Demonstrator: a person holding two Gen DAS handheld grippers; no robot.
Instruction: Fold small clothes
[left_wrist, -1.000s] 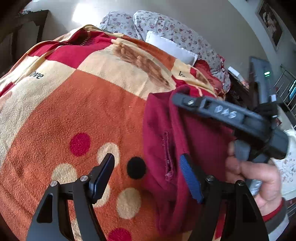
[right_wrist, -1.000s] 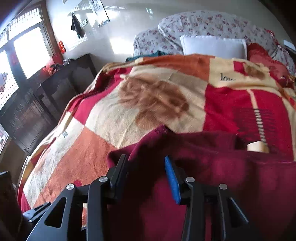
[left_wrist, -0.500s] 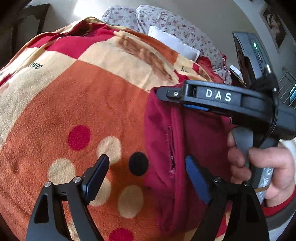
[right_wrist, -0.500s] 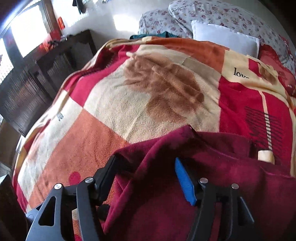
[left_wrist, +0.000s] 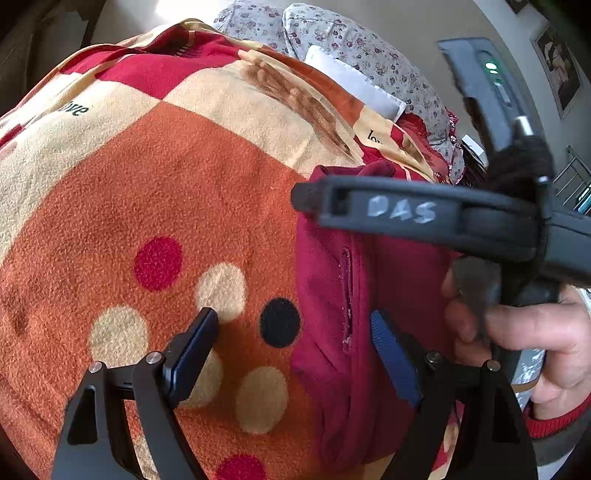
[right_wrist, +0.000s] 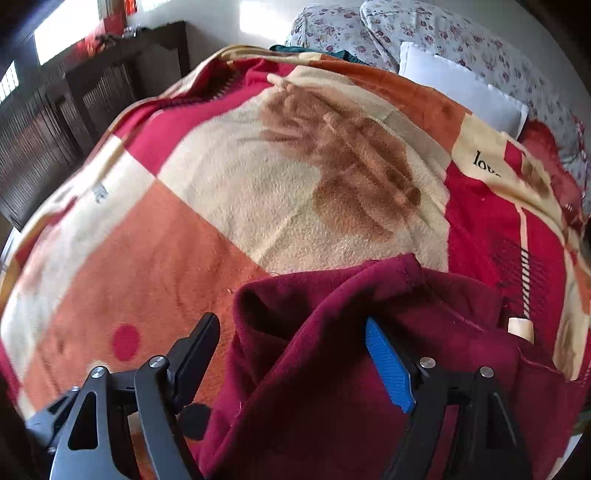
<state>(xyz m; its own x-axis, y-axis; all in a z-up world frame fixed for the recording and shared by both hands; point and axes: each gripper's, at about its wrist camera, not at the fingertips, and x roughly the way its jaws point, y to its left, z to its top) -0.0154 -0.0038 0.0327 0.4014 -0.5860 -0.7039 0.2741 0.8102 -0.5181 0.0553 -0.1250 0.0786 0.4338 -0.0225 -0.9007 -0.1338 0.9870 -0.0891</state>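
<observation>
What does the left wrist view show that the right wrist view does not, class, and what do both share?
Only the left wrist view: the other black gripper lettered DAS, the bare hand holding it, and a framed picture on the wall. Only the right wrist view: a dark wooden cabinet under a bright window. Both: the maroon fleece garment on the orange, red and cream blanket, a white pillow, and open jaws.

Patchwork fleece blanket (right_wrist: 229, 206) in orange, cream and red covers the bed, with floral pillows (right_wrist: 424, 29), a white pillow (right_wrist: 461, 88) and a dark wooden cabinet (right_wrist: 55, 122) alongside.
</observation>
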